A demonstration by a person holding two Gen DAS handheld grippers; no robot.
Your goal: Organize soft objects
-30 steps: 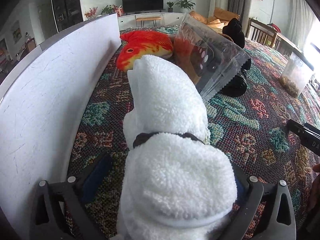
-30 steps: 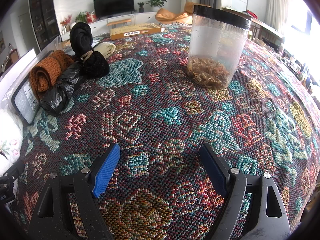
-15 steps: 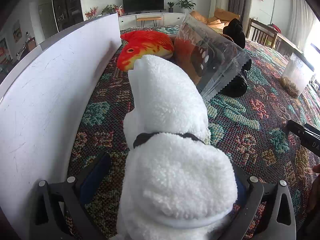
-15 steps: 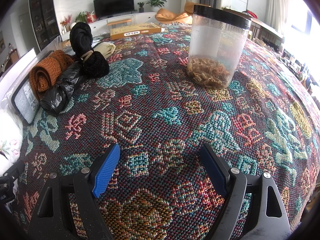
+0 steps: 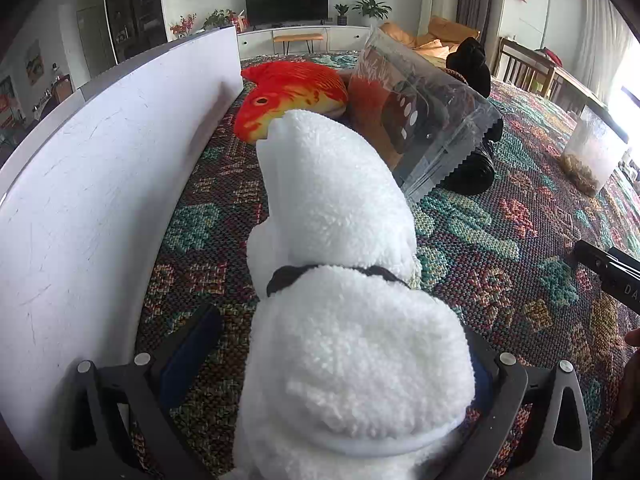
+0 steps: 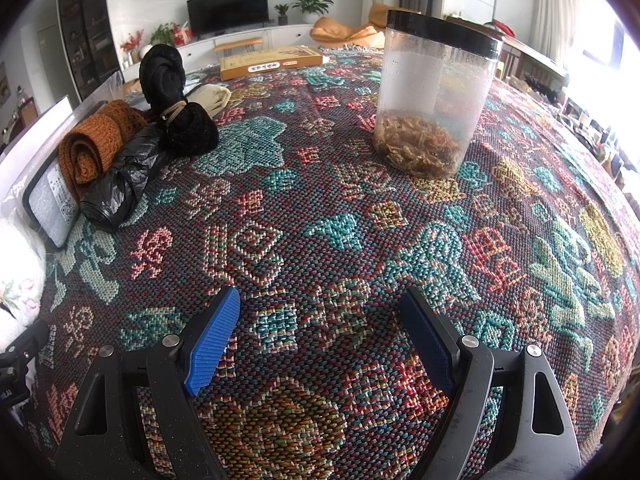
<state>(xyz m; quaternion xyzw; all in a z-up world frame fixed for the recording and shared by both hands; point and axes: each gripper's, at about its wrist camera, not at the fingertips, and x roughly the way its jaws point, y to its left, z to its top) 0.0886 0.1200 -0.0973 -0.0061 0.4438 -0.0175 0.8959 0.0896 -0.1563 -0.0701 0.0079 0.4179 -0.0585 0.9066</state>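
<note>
Sitting between the left gripper [image 5: 340, 364] jaws, a fluffy white towel [image 5: 340, 280] is seen, but a squeeze cannot be told.
At the bottom of its frame, the right gripper [image 6: 320, 340] is held wide open over the patterned cloth [image 6: 320, 200], with nothing in it.

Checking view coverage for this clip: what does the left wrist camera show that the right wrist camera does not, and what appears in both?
Only the left wrist view shows the orange fish plush and the white board along the edge, plus the left gripper open, with the white fleece bundle lying between its fingers.

Only the right wrist view shows the yellow flat box, the beige cloth and the right gripper, open and empty.

Both show the patterned tablecloth, the clear jar, the black plastic bag and the bagged brown knit.
</note>
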